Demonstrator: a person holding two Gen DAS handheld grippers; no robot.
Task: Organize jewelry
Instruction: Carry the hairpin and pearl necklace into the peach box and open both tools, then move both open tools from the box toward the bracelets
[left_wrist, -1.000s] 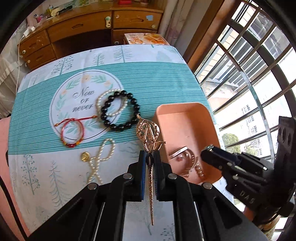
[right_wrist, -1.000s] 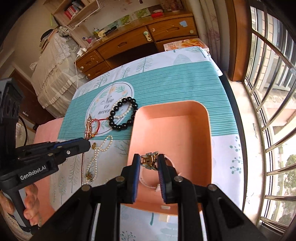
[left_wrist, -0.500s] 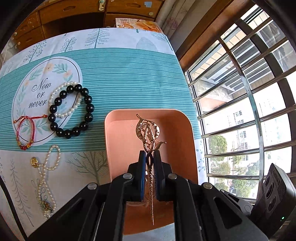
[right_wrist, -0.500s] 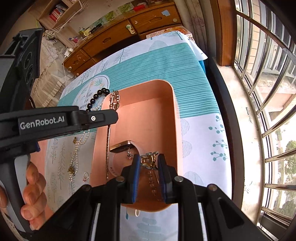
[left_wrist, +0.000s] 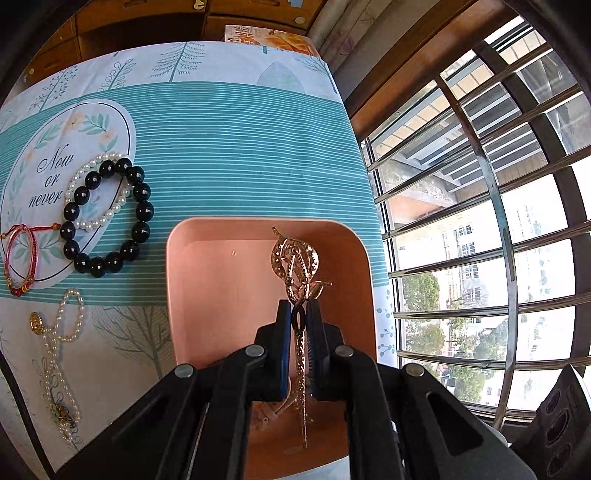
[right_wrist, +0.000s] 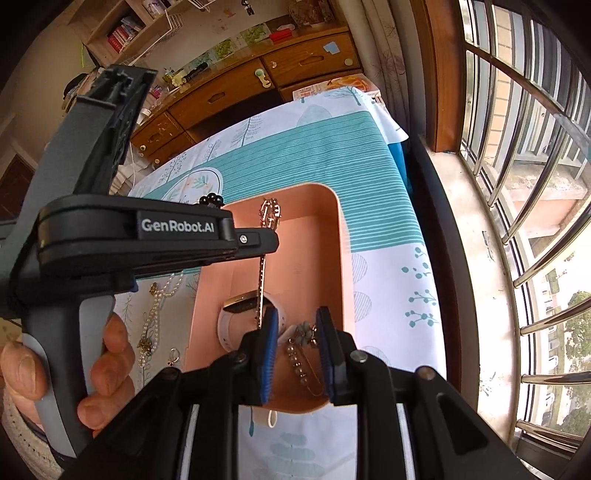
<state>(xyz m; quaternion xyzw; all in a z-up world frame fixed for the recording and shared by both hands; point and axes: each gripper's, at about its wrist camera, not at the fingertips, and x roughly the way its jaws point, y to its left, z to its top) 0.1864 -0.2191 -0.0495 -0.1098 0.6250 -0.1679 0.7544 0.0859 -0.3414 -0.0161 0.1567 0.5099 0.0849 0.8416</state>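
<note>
My left gripper (left_wrist: 299, 310) is shut on a gold leaf-shaped hairpin (left_wrist: 295, 262) and holds it over the pink tray (left_wrist: 177, 266); the pin also shows hanging from it in the right wrist view (right_wrist: 263, 273). My right gripper (right_wrist: 295, 325) is open above the tray's near end (right_wrist: 341, 258). A beaded brooch (right_wrist: 301, 350) lies loose in the tray between its fingers, beside a white bangle (right_wrist: 236, 317). On the cloth left of the tray lie a black bead bracelet (left_wrist: 107, 214), a pearl bracelet (left_wrist: 98, 218), a red cord bracelet (left_wrist: 22, 258) and a pearl necklace (left_wrist: 62, 354).
The table's right edge (right_wrist: 402, 173) runs close along the barred window (left_wrist: 480, 221). A wooden dresser (right_wrist: 236, 88) stands beyond the far end. The person's hand (right_wrist: 107, 350) holds the left gripper's handle at the left of the right wrist view.
My right gripper has opened and let the brooch drop into the tray. My left gripper has carried the hairpin rightward from over the cloth to over the tray.
</note>
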